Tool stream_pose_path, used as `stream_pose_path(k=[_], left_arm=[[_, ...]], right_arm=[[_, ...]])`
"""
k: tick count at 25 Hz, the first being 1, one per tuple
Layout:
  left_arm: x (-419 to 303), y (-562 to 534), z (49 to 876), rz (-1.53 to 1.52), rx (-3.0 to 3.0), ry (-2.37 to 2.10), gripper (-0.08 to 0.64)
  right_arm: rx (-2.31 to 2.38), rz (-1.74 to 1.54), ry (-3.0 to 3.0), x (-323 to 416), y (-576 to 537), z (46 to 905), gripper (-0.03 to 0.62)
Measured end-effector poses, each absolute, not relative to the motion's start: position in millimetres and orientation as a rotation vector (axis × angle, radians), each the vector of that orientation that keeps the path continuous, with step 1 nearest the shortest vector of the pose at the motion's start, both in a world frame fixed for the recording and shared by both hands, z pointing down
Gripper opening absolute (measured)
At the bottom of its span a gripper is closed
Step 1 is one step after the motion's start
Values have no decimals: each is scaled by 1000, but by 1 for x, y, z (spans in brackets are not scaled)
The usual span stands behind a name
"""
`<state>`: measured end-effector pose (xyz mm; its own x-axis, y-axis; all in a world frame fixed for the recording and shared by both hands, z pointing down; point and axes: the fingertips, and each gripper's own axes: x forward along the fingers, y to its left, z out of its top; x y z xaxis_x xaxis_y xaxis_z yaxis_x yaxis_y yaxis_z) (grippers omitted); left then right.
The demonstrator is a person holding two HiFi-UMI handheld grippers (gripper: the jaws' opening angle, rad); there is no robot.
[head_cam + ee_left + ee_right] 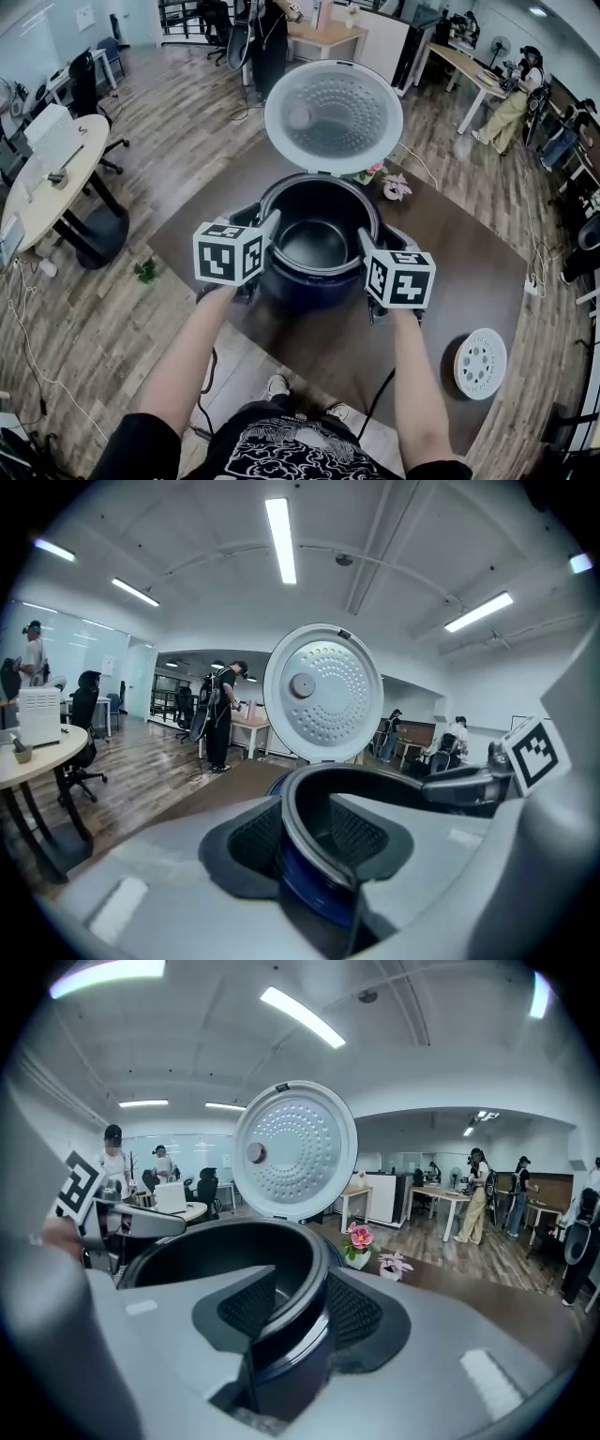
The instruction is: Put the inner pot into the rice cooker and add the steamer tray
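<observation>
Black inner pot (314,244) sits inside the rice cooker (319,289). My left claw (314,832) and right claw (300,1312) straddle its rim, jaws loose. Lifting off crooked could hook the rim and unseat it. The steamer tray (480,363) waits on the counter (450,272).

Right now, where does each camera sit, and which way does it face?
Head view: on the person's head, looking steeply down at the rice cooker; both forearms, left gripper and right gripper show.
Left gripper view: rides that gripper, looking along its jaws astride the rim of the inner pot, towards the raised lid.
Right gripper view: likewise, from the rim's opposite side.
Shared: both gripper views see the lid and each other's gripper.
</observation>
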<state>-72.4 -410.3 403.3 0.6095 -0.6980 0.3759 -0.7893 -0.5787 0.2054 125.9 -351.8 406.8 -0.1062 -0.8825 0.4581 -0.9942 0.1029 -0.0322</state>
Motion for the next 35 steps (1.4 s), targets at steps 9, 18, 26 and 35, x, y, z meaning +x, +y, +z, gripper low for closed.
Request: stream_pose_path(k=[9,18,26,35], left_arm=[[-60,-404,372,339,2559,-1202,151],[7,-382,347,321,2664,-1079,201],[96,-347,337,333,2778,-907,236],[202,-291,342,371,2871,-647,263]], right_arm=[[1903,468,-2119,138,-338,381,175],[2008,437,-2112,188,-299,358,202],[2167,440,-2009,260,-239,353,247],[2377,476,-1814,346,-146,352,291]])
